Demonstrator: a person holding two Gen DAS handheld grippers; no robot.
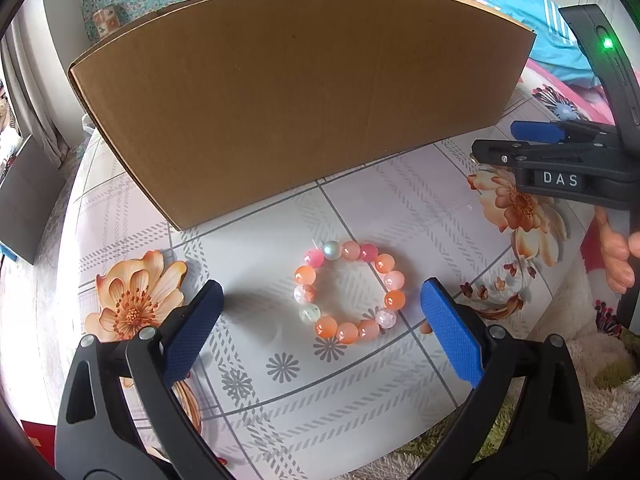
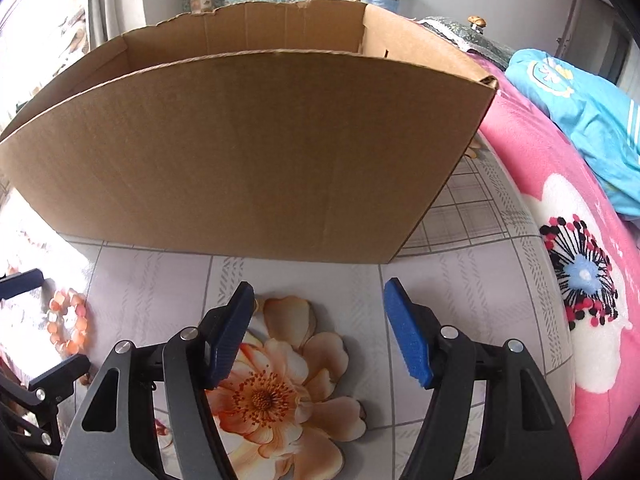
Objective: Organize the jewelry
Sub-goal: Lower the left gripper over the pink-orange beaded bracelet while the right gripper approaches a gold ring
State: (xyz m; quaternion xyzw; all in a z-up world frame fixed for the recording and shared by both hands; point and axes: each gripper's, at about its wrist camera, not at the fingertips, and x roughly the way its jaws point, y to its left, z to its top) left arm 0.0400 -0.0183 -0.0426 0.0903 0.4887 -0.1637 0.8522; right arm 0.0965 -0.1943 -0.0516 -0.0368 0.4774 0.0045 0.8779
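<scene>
Grey-checked cloth printed with orange flowers covers the table [image 1: 360,208] in front of me. Along its right edge lies a pink blanket [image 2: 560,184] with a bright blue garment [image 2: 588,120] heaped on it farther back.

A large cardboard box [image 1: 280,92] stands across the far side of the table, its open top facing up. Its plain near wall fills most of both views. From my right wrist view I see over the rim to bare inner walls; the bottom is hidden, so I cannot tell what is inside.

Between the box and me runs a clear strip of cloth. On it lies a bracelet [image 1: 349,294] of orange, pink and pale round beads, flat in a closed ring, near the box but not touching it.

My left gripper [image 1: 320,320] points down at the bracelet with its blue-padded fingers [image 1: 450,332] spread wide, one on each side of the ring, touching no bead.

My right gripper [image 2: 320,336] hovers over a printed flower to the right of the bracelet, its fingers apart with nothing between them. In that view the bracelet [image 2: 68,322] sits at the far left edge.
</scene>
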